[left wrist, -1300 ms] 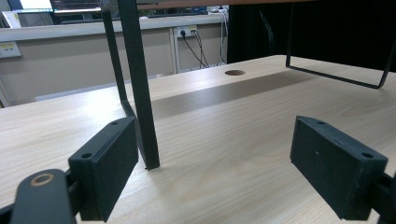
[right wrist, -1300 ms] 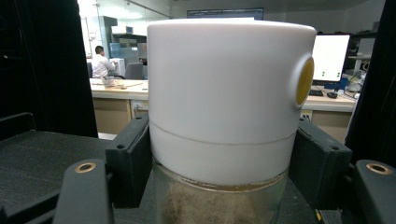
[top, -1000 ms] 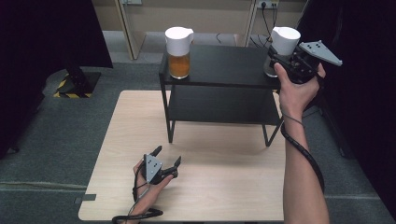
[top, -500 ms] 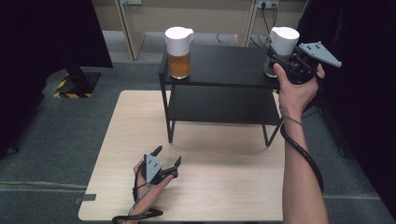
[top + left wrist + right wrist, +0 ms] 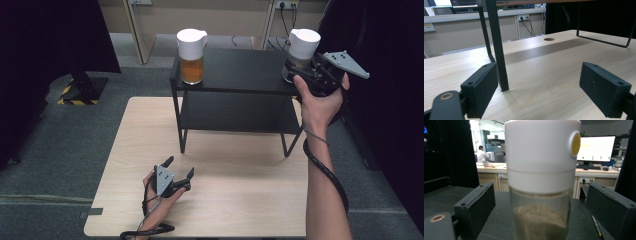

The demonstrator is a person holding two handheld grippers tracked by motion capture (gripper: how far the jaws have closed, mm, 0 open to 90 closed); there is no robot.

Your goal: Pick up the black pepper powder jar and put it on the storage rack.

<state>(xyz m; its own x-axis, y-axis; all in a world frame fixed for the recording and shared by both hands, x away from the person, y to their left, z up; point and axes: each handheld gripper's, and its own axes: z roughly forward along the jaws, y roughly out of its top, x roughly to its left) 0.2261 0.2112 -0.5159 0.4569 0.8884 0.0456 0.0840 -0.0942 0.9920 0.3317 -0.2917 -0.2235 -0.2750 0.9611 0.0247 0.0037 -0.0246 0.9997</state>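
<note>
A glass jar with a white lid (image 5: pixel 303 47) holding brownish powder stands at the right end of the black shelf's top (image 5: pixel 240 70). My right gripper (image 5: pixel 296 74) is at its lower part, open, one jaw on each side. In the right gripper view the jar (image 5: pixel 541 170) stands between the jaws with a gap on both sides, my right gripper (image 5: pixel 542 212) not touching it. A second white-lidded jar (image 5: pixel 191 55) with orange contents stands at the shelf's left end. My left gripper (image 5: pixel 180 166) rests open on the wooden table (image 5: pixel 235 200), holding nothing.
In the left gripper view my left gripper (image 5: pixel 546 92) points at the shelf's front left leg (image 5: pixel 499 50), close by its left jaw. A cable hole (image 5: pixel 549 39) shows in the table farther on. The shelf's lower tier (image 5: pixel 235 112) is bare. Dark curtains flank both sides.
</note>
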